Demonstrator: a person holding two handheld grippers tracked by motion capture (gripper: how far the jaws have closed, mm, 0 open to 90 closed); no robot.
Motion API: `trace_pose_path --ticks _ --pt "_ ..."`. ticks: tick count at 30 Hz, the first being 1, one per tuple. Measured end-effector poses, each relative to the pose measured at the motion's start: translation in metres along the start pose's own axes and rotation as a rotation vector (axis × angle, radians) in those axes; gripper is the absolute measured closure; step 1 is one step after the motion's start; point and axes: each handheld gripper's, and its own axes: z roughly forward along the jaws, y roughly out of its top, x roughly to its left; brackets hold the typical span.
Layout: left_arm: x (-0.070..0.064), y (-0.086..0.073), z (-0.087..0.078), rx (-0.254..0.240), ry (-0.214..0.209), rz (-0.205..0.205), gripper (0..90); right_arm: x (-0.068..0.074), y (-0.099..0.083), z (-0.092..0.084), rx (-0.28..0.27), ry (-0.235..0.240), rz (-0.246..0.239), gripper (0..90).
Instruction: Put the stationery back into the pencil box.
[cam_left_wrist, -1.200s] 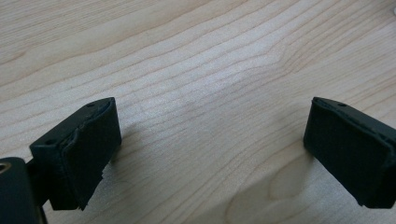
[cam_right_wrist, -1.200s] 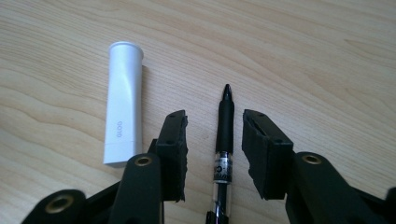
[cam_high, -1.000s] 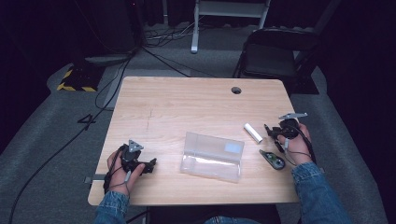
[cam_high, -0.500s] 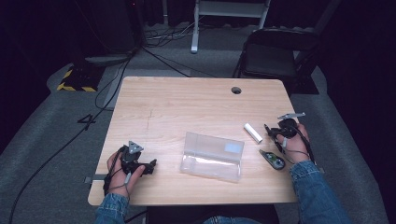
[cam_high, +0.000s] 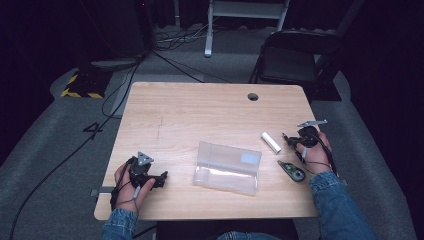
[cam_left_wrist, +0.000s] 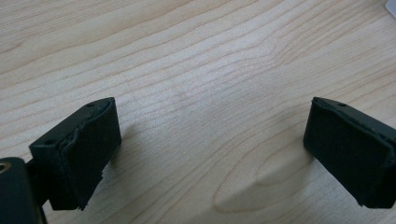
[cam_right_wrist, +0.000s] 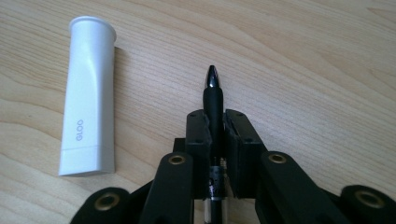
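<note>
Dark floor surrounds my pale wood bench (cam_high: 200, 115), where the right gripper (cam_right_wrist: 215, 122) has just clamped its fingers on a black pen (cam_right_wrist: 213, 100) beside the glue stick (cam_right_wrist: 88, 95), left gripper (cam_left_wrist: 210, 149) released; so near its tip, the pen may pivot or slip when lifted.

Black pen (cam_right_wrist: 213, 100), slim, silver-tipped: clamped lengthwise between the right tongs (cam_right_wrist: 215, 126), tip protruding forward, low over the desk (cam_right_wrist: 303, 60). White glue stick (cam_right_wrist: 88, 98) marked "GLOO" lies flat just beside it, roughly parallel, not touching.
</note>
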Motion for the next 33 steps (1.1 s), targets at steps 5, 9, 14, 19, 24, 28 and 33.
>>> trace_pose_path --ticks 5,9,14,19,24,28,33 --pt "0.0 0.0 0.0 0.001 -0.003 0.0 4.3 0.0 0.0 -0.005 -0.011 0.002 0.004 80.8" --pt "0.0 0.0 0.0 0.002 -0.004 0.002 4.2 0.002 0.003 -0.013 -0.029 0.005 0.003 80.8" --pt "0.0 0.0 0.0 0.001 -0.003 -0.001 4.2 0.004 0.006 -0.02 -0.048 0.009 -0.002 80.8" --pt "0.0 0.0 0.0 0.002 -0.004 0.002 4.2 0.011 0.011 -0.032 -0.078 0.019 -0.022 80.8" --pt "0.0 0.0 0.0 0.001 -0.004 0.002 4.2 0.02 0.017 -0.045 -0.114 0.031 -0.049 80.7" --pt "0.0 0.0 0.0 0.003 -0.003 0.004 4.2 0.027 0.02 -0.052 -0.128 0.047 -0.069 80.7" --pt "0.0 0.0 0.0 0.001 -0.003 -0.001 4.2 0.043 0.027 -0.064 -0.158 0.073 -0.115 80.7"
